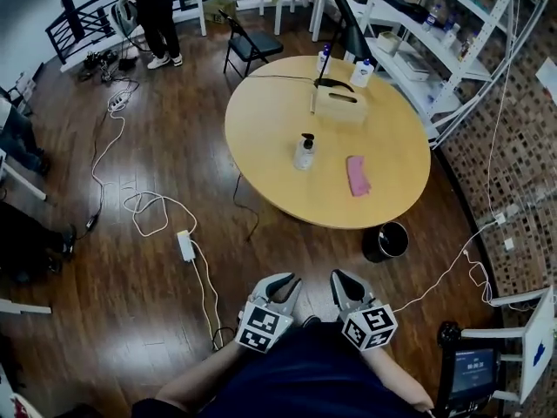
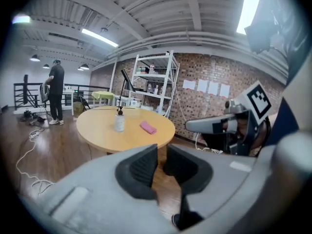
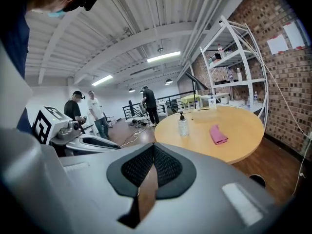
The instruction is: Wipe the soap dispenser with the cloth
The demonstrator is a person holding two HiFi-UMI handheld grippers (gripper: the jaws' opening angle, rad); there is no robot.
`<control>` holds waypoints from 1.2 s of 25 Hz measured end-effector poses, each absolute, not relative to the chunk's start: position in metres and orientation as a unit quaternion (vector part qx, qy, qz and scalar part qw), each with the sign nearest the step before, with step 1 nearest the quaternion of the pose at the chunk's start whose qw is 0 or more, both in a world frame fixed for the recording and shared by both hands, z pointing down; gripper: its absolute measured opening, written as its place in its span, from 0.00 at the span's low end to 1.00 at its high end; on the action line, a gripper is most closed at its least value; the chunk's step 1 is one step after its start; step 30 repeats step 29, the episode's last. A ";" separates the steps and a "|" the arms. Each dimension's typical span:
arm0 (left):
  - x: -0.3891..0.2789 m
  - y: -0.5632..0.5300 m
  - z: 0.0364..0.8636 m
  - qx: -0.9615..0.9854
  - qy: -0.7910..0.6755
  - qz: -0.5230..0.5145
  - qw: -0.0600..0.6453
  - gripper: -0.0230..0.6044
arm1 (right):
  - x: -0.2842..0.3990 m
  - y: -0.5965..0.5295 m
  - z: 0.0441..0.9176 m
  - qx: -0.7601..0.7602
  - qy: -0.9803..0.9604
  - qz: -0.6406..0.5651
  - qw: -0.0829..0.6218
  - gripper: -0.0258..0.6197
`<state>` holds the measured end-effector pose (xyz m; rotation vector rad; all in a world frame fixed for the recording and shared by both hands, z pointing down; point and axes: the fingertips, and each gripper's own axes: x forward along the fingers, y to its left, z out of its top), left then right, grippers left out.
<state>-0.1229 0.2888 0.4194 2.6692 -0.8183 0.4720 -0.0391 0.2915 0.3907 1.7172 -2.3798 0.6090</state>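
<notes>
- Dispenser point(image 1: 304, 152) is standing upright nr the middle of the table point(image 1: 261, 177), pump on top, clear space all round it, so it's looking reachable from any side.
- Cloth point(image 1: 358, 174) is lying bunched at approx 4 o'clock of the dispenser, near but not touching. No jaw is pinching it.
- L gripper point(image 1: 291, 279) is hovering at 6 o'clock of the table, well apart from it and over the floor. Its jaws are sitting all but pressed together w/ nothing btwn them.
- R gripper point(image 1: 338, 277) is hanging just beside it, at its 3 o'clock. Its jaws are pressed tight together, also empty.
- Both are being held close to the person's body, tips aiming toward 12 o'clock at the table. I'm judging that as a carry or rest pose, since neither is within reach of cloth or dispenser.
- Box point(image 1: 339, 104) is sitting at 12 o'clock of the dispenser, and a bin point(image 1: 385, 240) is standing on the floor at 5 o'clock of the table. Neither is blocking the way to the task's things.
- Stage: the scene is fitting two readings, either the cloth is waiting for a wipe or it's lying back down after one. No smear or wet mark is showing at this range to settle it.
</notes>
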 end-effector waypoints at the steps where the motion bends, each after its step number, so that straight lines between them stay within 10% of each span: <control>1: -0.119 0.294 0.418 0.932 -0.283 0.164 0.156 0.13 | -0.038 0.297 0.390 0.570 -0.794 0.200 0.075 0.06; 30: -0.094 0.363 0.419 0.916 -0.300 0.199 0.178 0.13 | -0.007 0.366 0.384 0.565 -0.800 0.193 0.065 0.06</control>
